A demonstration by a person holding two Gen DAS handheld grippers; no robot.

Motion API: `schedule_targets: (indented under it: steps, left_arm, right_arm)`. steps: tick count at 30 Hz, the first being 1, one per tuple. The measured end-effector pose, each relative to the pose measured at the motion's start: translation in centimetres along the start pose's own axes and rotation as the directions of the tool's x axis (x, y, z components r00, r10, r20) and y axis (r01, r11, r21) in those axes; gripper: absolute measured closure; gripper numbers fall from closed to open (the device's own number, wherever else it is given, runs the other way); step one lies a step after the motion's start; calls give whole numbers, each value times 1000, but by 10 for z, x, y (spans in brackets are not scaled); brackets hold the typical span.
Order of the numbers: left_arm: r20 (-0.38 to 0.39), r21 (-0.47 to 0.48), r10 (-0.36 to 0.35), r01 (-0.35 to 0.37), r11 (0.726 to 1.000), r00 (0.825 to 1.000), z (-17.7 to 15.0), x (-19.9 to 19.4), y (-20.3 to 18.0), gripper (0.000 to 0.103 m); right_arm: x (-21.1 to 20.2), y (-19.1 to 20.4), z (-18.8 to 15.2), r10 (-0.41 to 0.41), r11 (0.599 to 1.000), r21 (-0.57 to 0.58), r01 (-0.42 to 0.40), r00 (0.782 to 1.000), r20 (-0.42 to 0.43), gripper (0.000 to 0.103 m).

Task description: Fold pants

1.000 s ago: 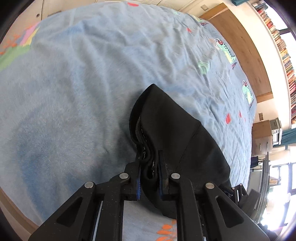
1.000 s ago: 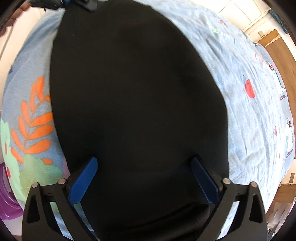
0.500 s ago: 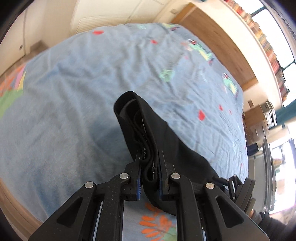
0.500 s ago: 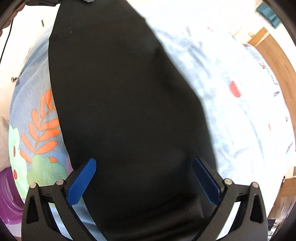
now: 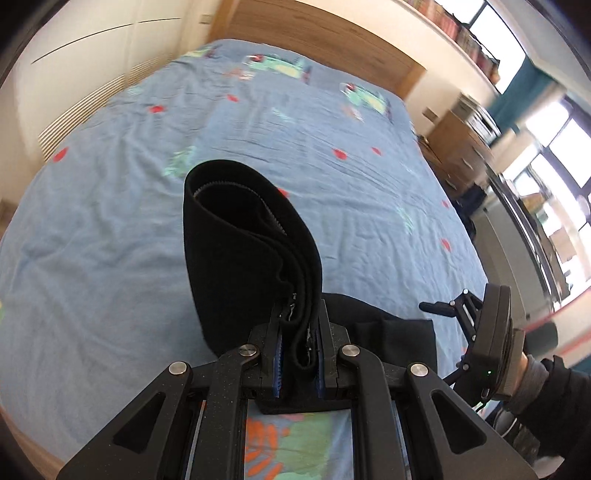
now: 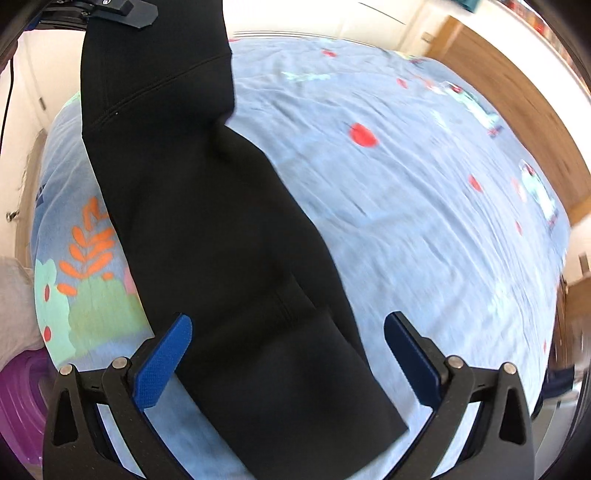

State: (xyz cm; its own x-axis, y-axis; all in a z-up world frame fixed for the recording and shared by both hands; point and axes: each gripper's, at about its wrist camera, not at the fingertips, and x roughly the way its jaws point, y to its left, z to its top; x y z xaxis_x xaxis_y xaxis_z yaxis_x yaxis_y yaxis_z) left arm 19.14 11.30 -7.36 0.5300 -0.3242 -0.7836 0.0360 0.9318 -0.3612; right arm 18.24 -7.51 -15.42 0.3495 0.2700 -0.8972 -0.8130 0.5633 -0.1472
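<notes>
The black pants [image 5: 243, 258] hang from my left gripper [image 5: 298, 354], which is shut on the waistband with the zipper edge between its fingers. The waistband curls up in a loop above the blue bedspread [image 5: 110, 221]. In the right wrist view the pants [image 6: 221, 240] stretch from the left gripper [image 6: 110, 7] at the top down to the folded leg ends near me. My right gripper [image 6: 284, 354] is open, its blue pads either side of the cloth, holding nothing. It also shows at the right of the left wrist view [image 5: 491, 332].
The bed has a blue spread with red dots and a leaf print [image 6: 88, 254] near the front edge. A wooden headboard [image 5: 314, 40] is at the far end. A nightstand [image 5: 461, 147] and windows are at the right. A purple item [image 6: 22, 398] lies at lower left.
My left gripper has lifted the waistband up and tilted toward the headboard. The pants now hang narrower, more bed shows, and the leg ends lie below the open right gripper.
</notes>
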Motion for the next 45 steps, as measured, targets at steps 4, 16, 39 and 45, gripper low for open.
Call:
schedule_targets:
  steps: [4,16,39,45]
  left_arm:
    - [-49,101,-38,43,994,998,-2,22,-40,93]
    - [-289,355,-109,212,911,951,-40,126,-151,93]
    - [-490,417,-33,267,869,871,-103,241,-208,83]
    - [-526,369,-87,319,873,846,-101,234,-209,58]
  right_arm:
    - [-23,-21,-18,-16,997,79,16,1000,-5,0]
    - [-51,-58,-85,-91,964,243,104,994,-66,0]
    - [-47,-81,-150,-98,925,352,147,983,-152,0]
    - [-50,-82,-148,-102,911,384,153,983,-149,0]
